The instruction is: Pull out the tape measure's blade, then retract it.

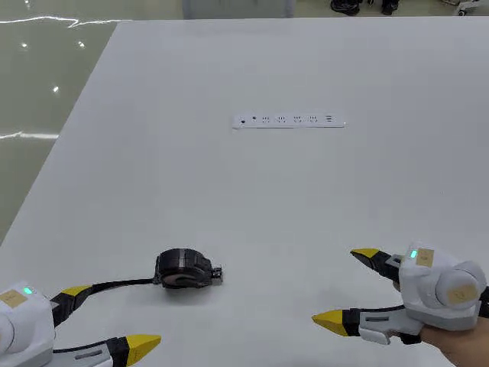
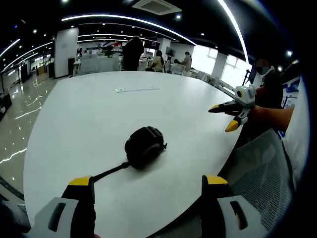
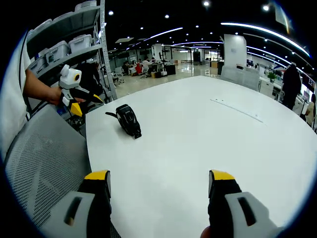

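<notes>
A black tape measure [image 1: 184, 269] lies on the white table [image 1: 252, 191], its blade fully inside and a black strap trailing to the left. It also lies ahead of the left gripper's jaws as the tape measure [image 2: 144, 146], and left of centre as the tape measure [image 3: 129, 119]. My left gripper [image 1: 114, 317] sits at the bottom left near the strap's end, open and holding nothing. My right gripper [image 1: 348, 287] hovers at the bottom right, open, well apart from the tape measure. Each gripper appears in the other's view: right gripper [image 2: 225, 117], left gripper [image 3: 89, 103].
A white power strip [image 1: 289, 121] lies flat at mid-table, far from both grippers. The table's left edge [image 1: 69, 130] borders a glossy floor. A mesh chair back [image 3: 44, 168] stands near the table's front edge. People stand far off in the office behind.
</notes>
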Available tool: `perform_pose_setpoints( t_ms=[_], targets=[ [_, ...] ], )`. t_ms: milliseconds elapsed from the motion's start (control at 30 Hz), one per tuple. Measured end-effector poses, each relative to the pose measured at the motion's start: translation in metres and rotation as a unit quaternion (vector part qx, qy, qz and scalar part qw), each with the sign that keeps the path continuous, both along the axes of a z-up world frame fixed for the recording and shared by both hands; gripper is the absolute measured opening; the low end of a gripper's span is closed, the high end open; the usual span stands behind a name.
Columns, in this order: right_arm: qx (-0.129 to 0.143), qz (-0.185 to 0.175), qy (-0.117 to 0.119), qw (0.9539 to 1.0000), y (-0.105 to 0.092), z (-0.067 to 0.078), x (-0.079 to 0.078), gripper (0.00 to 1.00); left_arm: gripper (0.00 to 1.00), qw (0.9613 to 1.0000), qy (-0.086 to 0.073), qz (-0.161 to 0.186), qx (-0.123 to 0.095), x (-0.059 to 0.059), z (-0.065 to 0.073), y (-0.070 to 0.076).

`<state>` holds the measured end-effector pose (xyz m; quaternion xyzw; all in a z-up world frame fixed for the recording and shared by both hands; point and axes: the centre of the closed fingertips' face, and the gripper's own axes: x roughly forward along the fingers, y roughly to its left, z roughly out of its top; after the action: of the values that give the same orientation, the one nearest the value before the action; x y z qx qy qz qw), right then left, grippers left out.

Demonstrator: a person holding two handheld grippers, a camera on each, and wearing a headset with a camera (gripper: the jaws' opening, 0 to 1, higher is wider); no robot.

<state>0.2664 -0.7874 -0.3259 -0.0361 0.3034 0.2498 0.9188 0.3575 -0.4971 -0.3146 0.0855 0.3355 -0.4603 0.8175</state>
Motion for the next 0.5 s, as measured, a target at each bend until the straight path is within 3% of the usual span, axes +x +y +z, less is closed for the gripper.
perform_pose_setpoints(
  t_ms=[500],
  targets=[
    [-0.001,-0.029,0.011,0.9995,-0.024,0.002,-0.027,0.9,0.94,0.9999,-0.005,-0.011,-0.003,-0.008,0.004,0.003]
  ],
)
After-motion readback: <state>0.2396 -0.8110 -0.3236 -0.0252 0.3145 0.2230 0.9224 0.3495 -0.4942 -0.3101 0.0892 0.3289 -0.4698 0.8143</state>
